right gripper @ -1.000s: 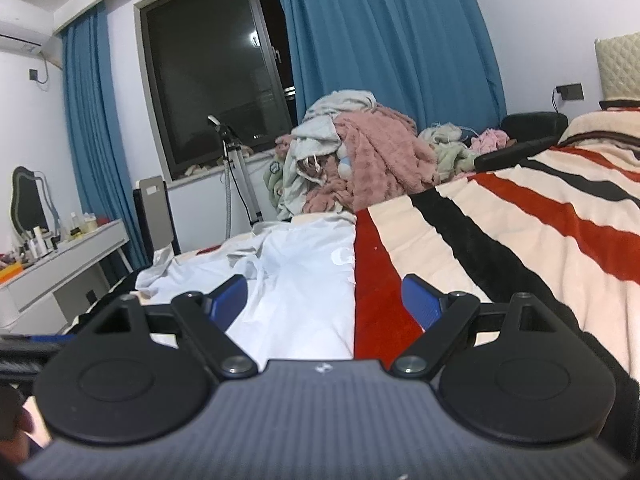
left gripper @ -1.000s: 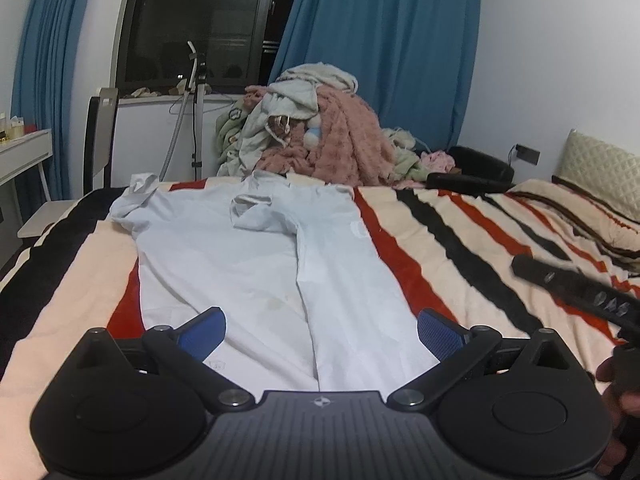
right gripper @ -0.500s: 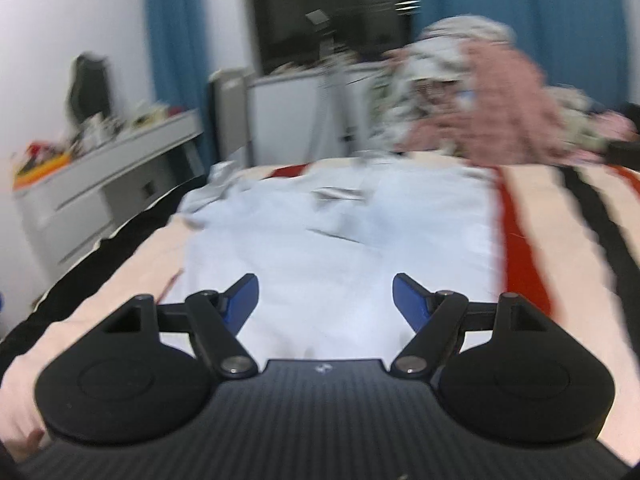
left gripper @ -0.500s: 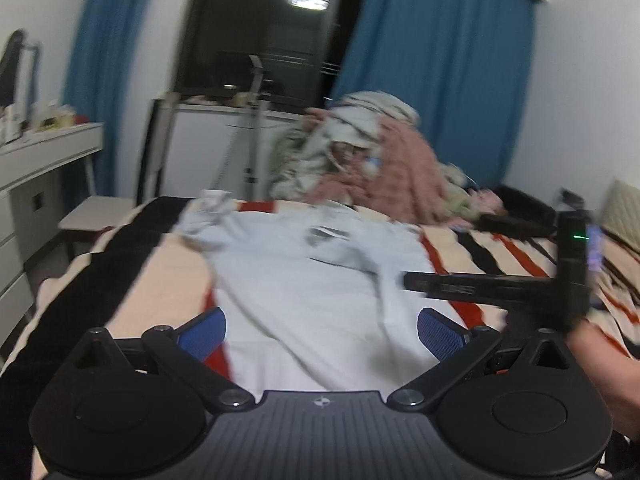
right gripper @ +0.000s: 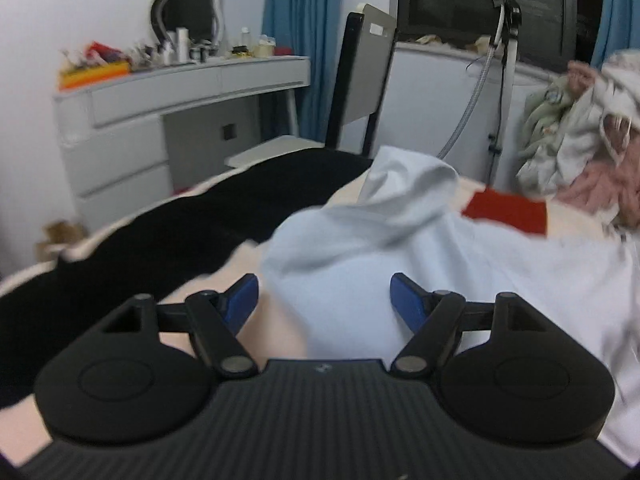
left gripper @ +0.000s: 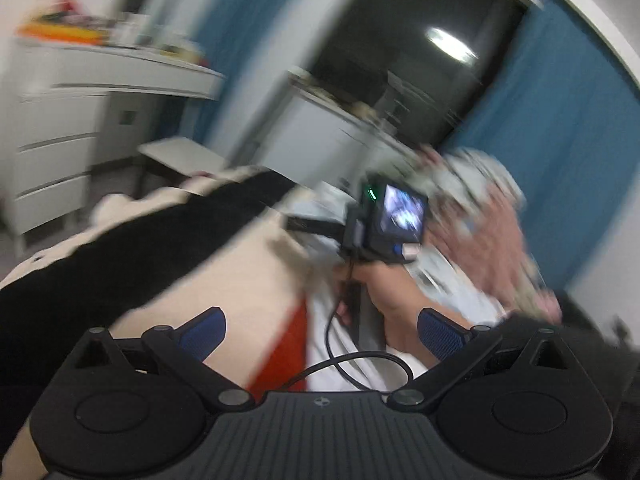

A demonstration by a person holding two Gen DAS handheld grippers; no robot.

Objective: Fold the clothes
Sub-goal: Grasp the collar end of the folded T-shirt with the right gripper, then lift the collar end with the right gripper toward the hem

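Note:
A pale blue shirt (right gripper: 420, 248) lies spread on the striped blanket (right gripper: 132, 232), its sleeve (right gripper: 400, 184) bunched up at the far left. My right gripper (right gripper: 324, 296) hovers over the shirt's left edge near that sleeve; its jaws are closing, the cloth lies under the gap and the blue pads (right gripper: 404, 296) do not press on it. The left wrist view is blurred and tilted. There my left gripper (left gripper: 320, 328) stands open over the blanket (left gripper: 208, 280) and the shirt's edge (left gripper: 344, 364). Ahead of it a hand (left gripper: 392, 300) holds the right gripper's body (left gripper: 384, 220).
A grey dresser (right gripper: 132, 140) with small items stands left of the bed. A chair (right gripper: 360, 76) and a tripod (right gripper: 500, 60) stand beyond the bed's end by the dark window. A heap of clothes (right gripper: 592, 136) lies at the far right.
Both grippers swung left toward the shirt's left side. The right gripper came down close to the sleeve and its jaws narrowed. The left view rolled and now shows the right hand ahead.

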